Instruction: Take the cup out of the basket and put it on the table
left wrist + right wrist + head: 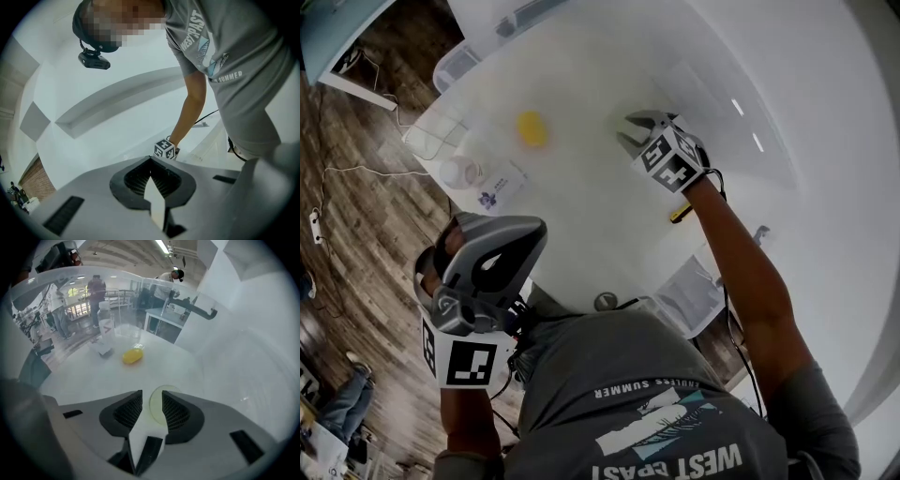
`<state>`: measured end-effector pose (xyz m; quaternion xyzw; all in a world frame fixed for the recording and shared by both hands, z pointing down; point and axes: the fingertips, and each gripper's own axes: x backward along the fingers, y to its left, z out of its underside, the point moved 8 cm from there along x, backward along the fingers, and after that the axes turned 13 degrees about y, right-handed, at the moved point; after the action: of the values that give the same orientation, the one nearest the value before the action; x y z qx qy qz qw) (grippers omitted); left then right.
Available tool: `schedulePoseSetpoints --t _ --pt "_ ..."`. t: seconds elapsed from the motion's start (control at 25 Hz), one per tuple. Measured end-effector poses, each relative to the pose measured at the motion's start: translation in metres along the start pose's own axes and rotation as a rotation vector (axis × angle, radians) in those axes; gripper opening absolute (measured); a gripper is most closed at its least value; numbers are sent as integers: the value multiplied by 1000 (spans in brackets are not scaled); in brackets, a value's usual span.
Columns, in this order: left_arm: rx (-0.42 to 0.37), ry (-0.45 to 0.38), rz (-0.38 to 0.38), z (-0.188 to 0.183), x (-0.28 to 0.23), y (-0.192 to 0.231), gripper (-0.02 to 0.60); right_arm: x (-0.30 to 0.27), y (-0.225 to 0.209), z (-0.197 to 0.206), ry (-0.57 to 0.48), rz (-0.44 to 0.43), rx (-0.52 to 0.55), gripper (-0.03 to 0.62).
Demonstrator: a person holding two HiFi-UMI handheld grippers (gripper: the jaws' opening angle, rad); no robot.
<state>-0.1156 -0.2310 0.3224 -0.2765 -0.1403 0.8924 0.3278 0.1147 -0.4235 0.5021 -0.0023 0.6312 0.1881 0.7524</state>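
A pale, translucent cup [158,405] stands on the white round table [84,378] between the jaws of my right gripper [151,395]. The jaws stand apart, and a gap shows on the cup's left side. In the head view the right gripper [626,133] is out over the table's [581,216] far part, right of a yellow object [532,128], and I cannot make out the cup there. A clear plastic basket [439,131] sits at the table's left edge. My left gripper [525,242] hangs off the table by the person's body, shut [151,161] and holding nothing.
The small yellow object [132,356] lies ahead of the right gripper. A clear bottle [459,173] and a printed packet [502,187] stand near the basket [127,331]. A cable and a small yellow-and-black item [680,214] lie at the near right edge. Wood floor surrounds the table.
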Motion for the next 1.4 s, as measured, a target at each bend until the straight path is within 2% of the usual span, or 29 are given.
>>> schedulePoseSetpoints --t 0.24,0.4,0.52,0.64,0.88,1.4 --pt "6 20 11 8 -2 -1 9 -37 3 2 102 -34 10 127" --pt "11 29 12 10 -2 -1 9 -50 1 3 165 -13 24 127" --pt "10 32 11 10 0 -1 9 -49 -1 1 179 2 28 51" --pt "12 29 5 8 0 -3 9 -44 -1 2 182 -7 7 28" --pt "-16 47 -16 4 8 1 9 -9 2 -9 94 33 -14 26" --pt "-53 38 -52 -18 27 -18 9 138 25 -38 -212 202 -28 27"
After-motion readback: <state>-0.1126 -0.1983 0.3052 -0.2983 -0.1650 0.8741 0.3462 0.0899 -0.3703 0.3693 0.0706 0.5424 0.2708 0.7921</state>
